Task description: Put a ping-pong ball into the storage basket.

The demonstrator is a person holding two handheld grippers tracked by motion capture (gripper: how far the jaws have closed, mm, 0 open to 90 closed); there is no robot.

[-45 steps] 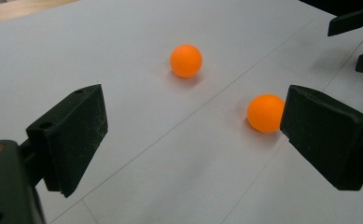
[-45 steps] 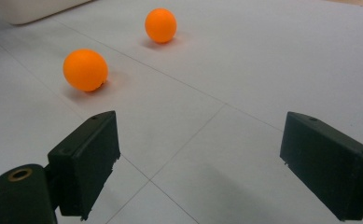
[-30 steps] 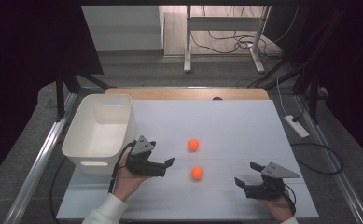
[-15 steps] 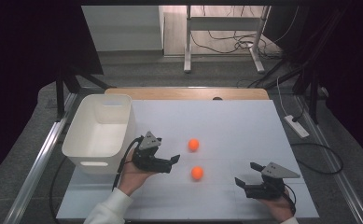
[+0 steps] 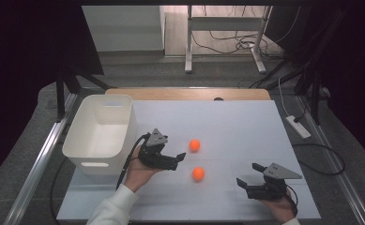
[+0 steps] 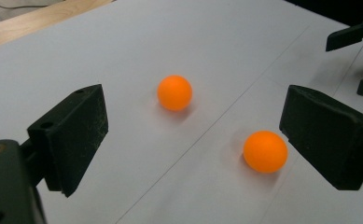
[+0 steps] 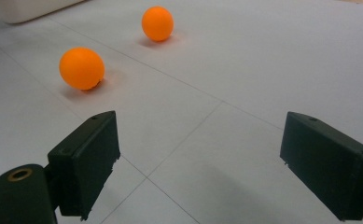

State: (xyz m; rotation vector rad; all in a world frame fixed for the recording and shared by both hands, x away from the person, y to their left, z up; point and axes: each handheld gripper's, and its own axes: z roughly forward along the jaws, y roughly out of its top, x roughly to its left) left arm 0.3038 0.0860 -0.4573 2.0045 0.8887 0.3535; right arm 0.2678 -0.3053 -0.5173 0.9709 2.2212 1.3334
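orange near plastic ball (image 5: 198,174) lies right of the spread left gripper (image 5: 179,159); next it should straddle it and pinch.

A white bench (image 5: 227,117) lies mostly bare. Two orange balls (image 5: 194,145) sit near its middle, close together but apart, with open surface all around them. A white bin (image 5: 100,133) stands along the left edge, walling off that side. The left hand-held gripper (image 5: 178,159) hovers just left of the balls, jaws wide. The right hand-held gripper (image 5: 246,180) sits near the front right, jaws apart, bare bench between it and the balls.
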